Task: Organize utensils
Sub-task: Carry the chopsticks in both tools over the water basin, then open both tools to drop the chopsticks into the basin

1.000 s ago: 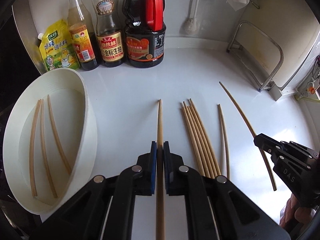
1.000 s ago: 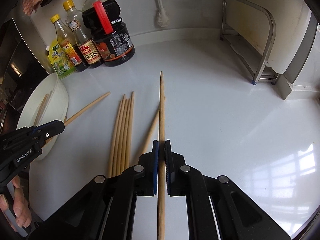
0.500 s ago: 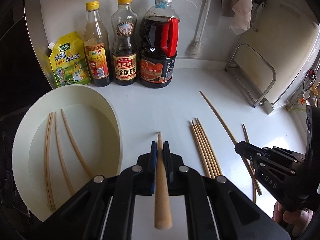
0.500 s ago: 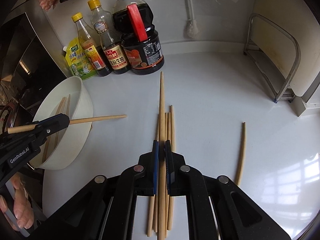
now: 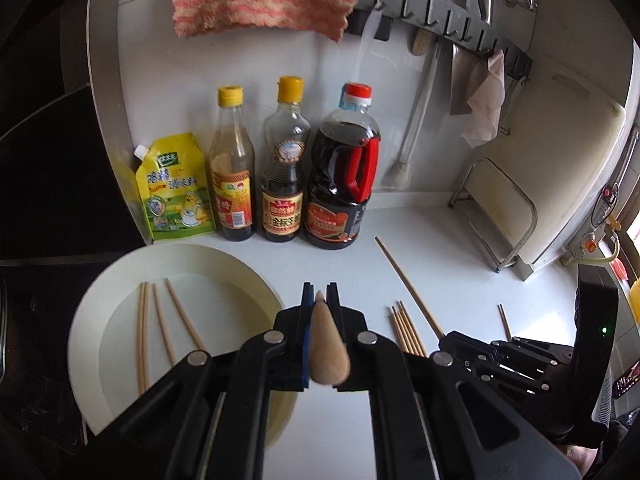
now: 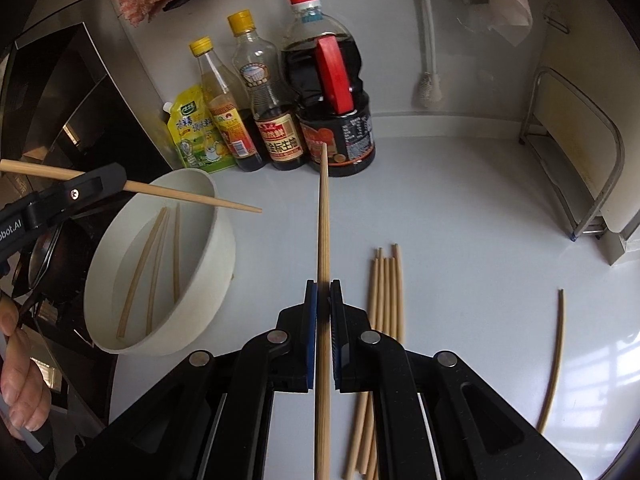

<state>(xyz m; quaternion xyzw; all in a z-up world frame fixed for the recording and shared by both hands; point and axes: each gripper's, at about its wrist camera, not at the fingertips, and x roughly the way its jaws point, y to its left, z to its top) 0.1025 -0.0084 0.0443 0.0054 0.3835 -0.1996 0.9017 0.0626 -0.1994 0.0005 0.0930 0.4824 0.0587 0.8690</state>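
The left claw [image 6: 124, 186], clamped on a pale wooden chopstick [image 6: 192, 197] lying crosswise over the round white bowl [image 6: 222, 248], is nearer it than the right claw [image 6: 323, 292], clamped on a far-pointing wooden chopstick [image 6: 323, 216]

At centre frame our left tongs [image 5: 320, 294] clamp a chopstick [image 5: 327, 344]; at lower left a white bowl [image 5: 86, 320] holds four chopsticks [image 5: 160, 324] on the surface [image 5: 460, 264].

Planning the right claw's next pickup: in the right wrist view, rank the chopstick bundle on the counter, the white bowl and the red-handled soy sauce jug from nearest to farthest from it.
1. Chopstick bundle, just right of the right claw.
2. White bowl, to the left.
3. Red-handled soy sauce jug, farthest, against the back wall.
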